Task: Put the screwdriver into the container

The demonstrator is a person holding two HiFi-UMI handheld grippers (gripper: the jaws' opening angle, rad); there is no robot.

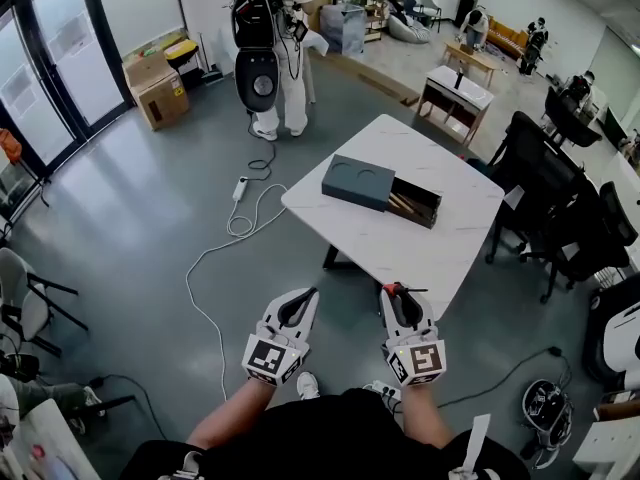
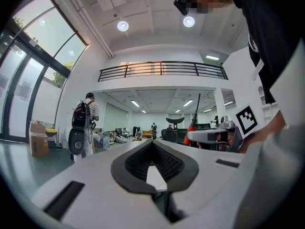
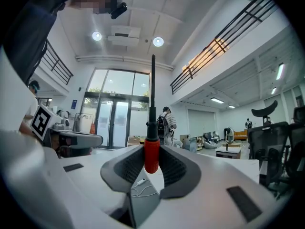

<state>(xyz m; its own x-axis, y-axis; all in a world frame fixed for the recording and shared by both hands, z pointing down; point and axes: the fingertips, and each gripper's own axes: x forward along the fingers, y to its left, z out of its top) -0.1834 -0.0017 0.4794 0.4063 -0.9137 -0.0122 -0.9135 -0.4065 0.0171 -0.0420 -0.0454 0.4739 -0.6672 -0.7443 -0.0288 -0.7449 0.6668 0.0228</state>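
The container (image 1: 380, 190) is a dark box lying on the white table (image 1: 440, 258), its right end open with brownish contents showing. Both grippers hover short of the table's near corner, above the floor. My right gripper (image 1: 399, 293) is shut on the screwdriver (image 1: 400, 290). In the right gripper view the red handle (image 3: 151, 156) sits clamped between the pads and the black shaft stands straight up. My left gripper (image 1: 303, 303) is shut with nothing in it; in the left gripper view its tips (image 2: 152, 144) meet. The screwdriver (image 2: 191, 130) also shows there at the right.
A person with a backpack (image 1: 272, 28) stands beyond the table. A white cable (image 1: 240, 218) runs across the grey floor at the left. Black office chairs (image 1: 545, 198) crowd the table's right side. A cardboard box (image 1: 160, 88) sits near the glass doors.
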